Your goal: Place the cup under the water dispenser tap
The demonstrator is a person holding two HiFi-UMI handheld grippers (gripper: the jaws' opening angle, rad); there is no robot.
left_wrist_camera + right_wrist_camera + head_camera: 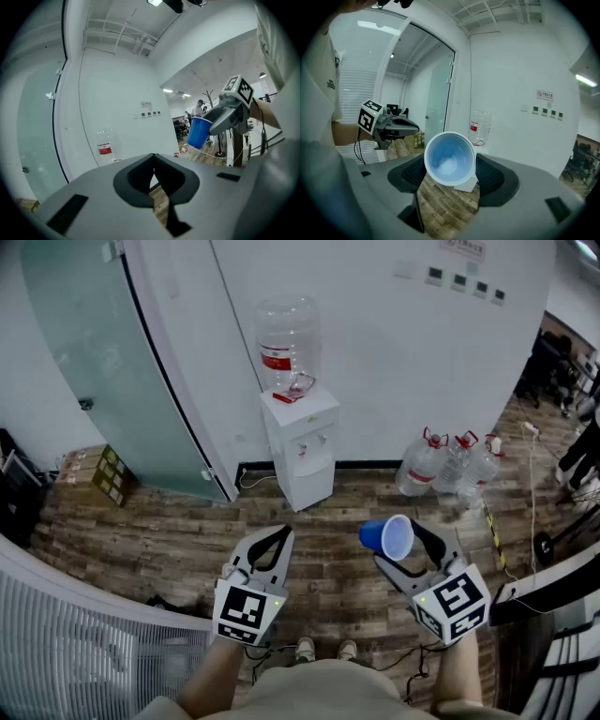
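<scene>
A blue cup (386, 537) lies on its side between the jaws of my right gripper (405, 547), which is shut on it. The cup's open mouth (450, 159) faces the right gripper's camera. The white water dispenser (302, 444) stands against the far wall, some way ahead of both grippers, with a clear bottle (288, 338) on top. My left gripper (281, 534) is held at the lower left with its tips together and nothing in them. The left gripper view shows the cup (199, 132) off to the right, and the dispenser's bottle (105, 147) ahead.
Three large water bottles (452, 465) stand on the wooden floor right of the dispenser. Cardboard boxes (103, 474) sit at the left by a frosted glass door (103, 362). Cables (492, 521) trail across the floor at the right.
</scene>
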